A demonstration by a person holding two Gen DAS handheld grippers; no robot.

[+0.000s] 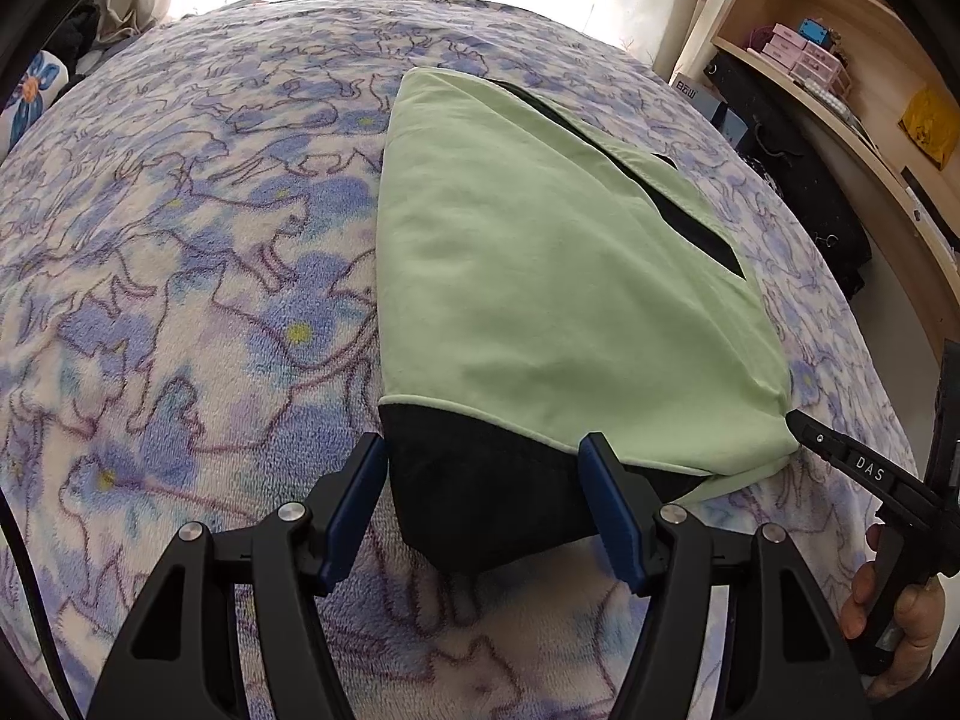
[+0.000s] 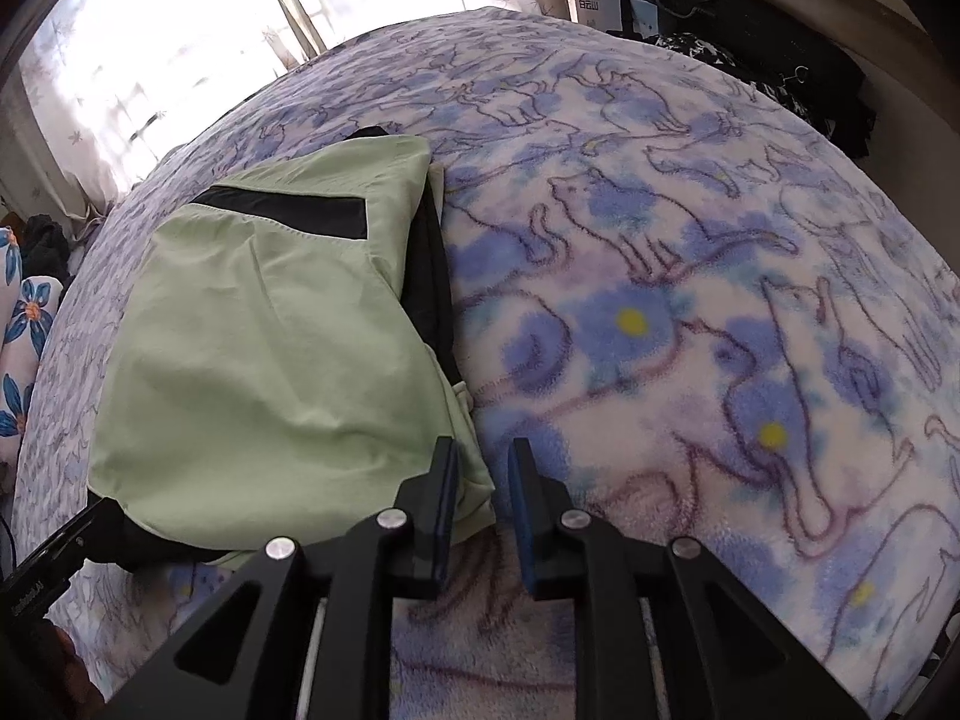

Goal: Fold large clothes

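Green garment, thin, limp, slippery-looking, folded on bed. Left claw spread astride black hem; right claw slightly parted, empty, beside corner. Pinch hem corners.

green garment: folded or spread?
Folded. The green garment lies as a compact layered bundle on the blanket, black lining showing at its edges.

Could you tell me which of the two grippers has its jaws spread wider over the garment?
The left gripper: its jaws straddle the garment's black near end, wide apart. The right gripper shows only a narrow gap, at the green corner.
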